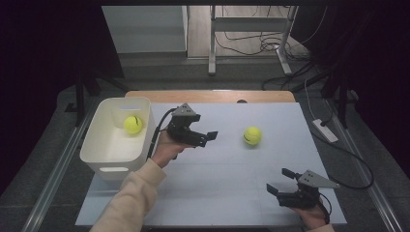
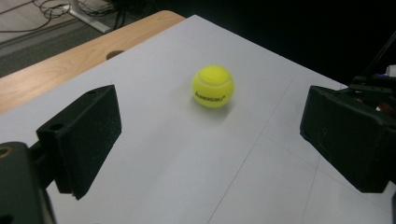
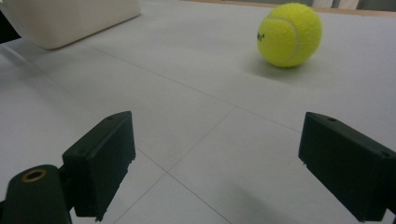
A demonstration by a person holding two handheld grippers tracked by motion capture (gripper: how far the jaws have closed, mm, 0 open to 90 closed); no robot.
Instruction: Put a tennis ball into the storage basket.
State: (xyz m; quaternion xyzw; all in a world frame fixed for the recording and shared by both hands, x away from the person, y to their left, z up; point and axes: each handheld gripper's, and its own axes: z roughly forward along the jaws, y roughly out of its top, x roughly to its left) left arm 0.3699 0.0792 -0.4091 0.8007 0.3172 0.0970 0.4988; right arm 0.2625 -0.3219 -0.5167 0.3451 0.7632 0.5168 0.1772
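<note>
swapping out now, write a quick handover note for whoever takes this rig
Left claw: open, empty, raised beside the white plastic bin, pointing at the loose yellow tennis ball.
Right claw: open, empty, low at the near right of the white table mat.
Done: one yellow tennis ball in the bin.
Left: the loose ball sits on the mat, apart from both claws; probably grasp it and bin it.

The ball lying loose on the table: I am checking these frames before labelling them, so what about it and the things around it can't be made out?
- Ball: its black printed lettering is too small and blurred to read in the left gripper view.
- Same ball in the right gripper view: the print is cut short by the ball's curve.
- White bin: cropped by the top edge there, so its inside is hidden.
- Bin's near inner floor in the high view: hidden by its front wall.
</note>
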